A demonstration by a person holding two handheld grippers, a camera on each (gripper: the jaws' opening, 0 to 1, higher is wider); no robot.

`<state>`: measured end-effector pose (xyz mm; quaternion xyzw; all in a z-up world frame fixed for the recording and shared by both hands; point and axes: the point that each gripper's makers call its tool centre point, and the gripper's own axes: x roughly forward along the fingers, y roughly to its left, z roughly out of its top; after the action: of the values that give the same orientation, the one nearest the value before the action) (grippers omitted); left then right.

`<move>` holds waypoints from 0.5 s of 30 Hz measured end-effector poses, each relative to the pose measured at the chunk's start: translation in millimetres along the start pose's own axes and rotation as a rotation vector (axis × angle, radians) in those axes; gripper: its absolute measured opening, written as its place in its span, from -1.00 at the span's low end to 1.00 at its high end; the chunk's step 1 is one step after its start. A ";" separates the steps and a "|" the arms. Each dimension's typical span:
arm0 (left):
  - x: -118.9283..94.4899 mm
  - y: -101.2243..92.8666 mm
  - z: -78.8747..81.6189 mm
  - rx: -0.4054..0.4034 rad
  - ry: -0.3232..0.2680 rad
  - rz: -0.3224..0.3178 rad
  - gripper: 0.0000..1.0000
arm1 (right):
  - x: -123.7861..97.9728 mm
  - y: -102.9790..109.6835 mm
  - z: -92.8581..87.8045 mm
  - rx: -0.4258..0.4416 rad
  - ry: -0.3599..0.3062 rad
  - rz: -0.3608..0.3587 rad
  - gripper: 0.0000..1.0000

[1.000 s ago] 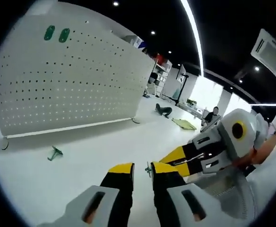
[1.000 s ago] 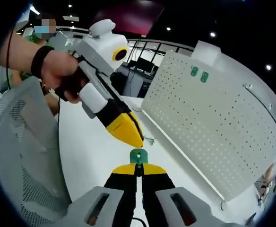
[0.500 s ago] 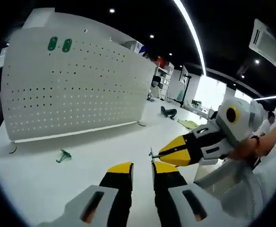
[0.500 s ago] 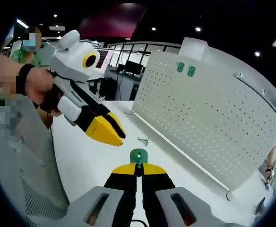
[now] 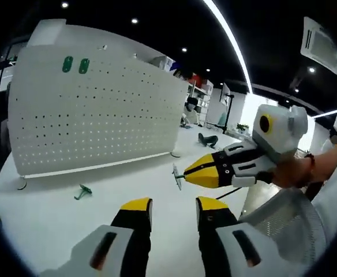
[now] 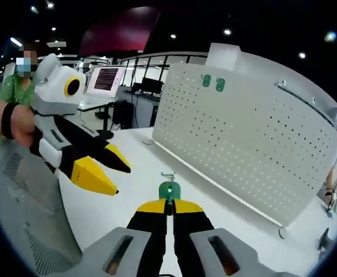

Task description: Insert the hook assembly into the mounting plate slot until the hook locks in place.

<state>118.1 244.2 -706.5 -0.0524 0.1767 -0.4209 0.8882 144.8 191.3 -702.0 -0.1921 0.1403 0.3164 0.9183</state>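
The white pegboard mounting plate (image 5: 99, 109) (image 6: 243, 144) stands upright on the white table (image 5: 53, 219), with two green pieces (image 5: 75, 64) (image 6: 212, 82) near its top edge. My right gripper (image 6: 169, 205) is shut on a green hook assembly (image 6: 169, 190) whose small metal hook sticks out forward. In the left gripper view it enters from the right (image 5: 187, 172), hook (image 5: 176, 175) at its tip, in the air short of the board. My left gripper (image 5: 173, 206) (image 6: 108, 172) is open and holds nothing. A second green hook (image 5: 83, 191) lies on the table before the board.
A grey mesh chair back (image 5: 278, 225) (image 6: 18, 225) rises close to the table's near side. A person's hand (image 5: 295, 173) (image 6: 10, 124) holds each gripper. The board's feet (image 5: 22, 186) (image 6: 281, 232) rest on the table. Office desks and a monitor (image 6: 105, 78) lie behind.
My left jaws have spread wider. The right gripper with the hook has drawn away from the left gripper's tips, up and toward the board. Both cameras have shifted.
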 end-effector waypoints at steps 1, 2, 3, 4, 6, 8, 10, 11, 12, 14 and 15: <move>-1.6 -0.8 -0.6 -0.007 -0.004 0.000 -0.39 | 0.1 -2.6 2.2 0.001 -0.008 -0.018 -0.98; -2.4 -2.2 -0.3 -0.014 -0.015 -0.006 -0.37 | 0.1 -4.6 4.4 0.004 -0.013 -0.030 -0.98; -3.0 -3.2 -0.4 -0.019 -0.022 -0.010 -0.33 | 0.1 -6.2 6.3 0.010 -0.018 -0.038 -0.98; -4.2 -4.2 -1.0 -0.018 -0.024 -0.008 -0.29 | 0.1 -9.5 9.5 0.034 -0.032 -0.055 -0.98; -7.1 -5.9 1.5 0.017 -0.039 -0.003 -0.20 | 0.6 -11.6 12.2 0.060 -0.041 -0.061 -0.98; -11.4 -5.6 8.3 0.049 -0.074 0.015 -0.11 | 1.5 -13.3 15.3 0.079 -0.053 -0.066 -0.98; -15.2 -5.8 11.5 0.062 -0.091 0.024 -0.04 | 2.1 -14.5 17.5 0.089 -0.059 -0.074 -0.98; -16.2 -4.6 11.3 0.078 -0.091 0.030 -0.01 | 2.3 -16.0 18.9 0.097 -0.066 -0.084 -0.98; -17.3 -2.2 9.3 0.094 -0.084 0.039 -0.01 | 2.8 -16.6 19.7 0.103 -0.068 -0.087 -0.98; -19.2 0.3 5.3 0.096 -0.069 0.047 0.06 | 4.4 -18.8 20.7 0.111 -0.066 -0.099 -0.98; -21.1 0.4 4.0 0.098 -0.067 0.049 0.11 | 5.4 -20.0 22.8 0.118 -0.073 -0.103 -0.98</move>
<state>107.5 260.4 -697.1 -0.0187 0.1273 -0.4050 0.9052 164.7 189.7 -678.5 -0.1329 0.1149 0.2668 0.9476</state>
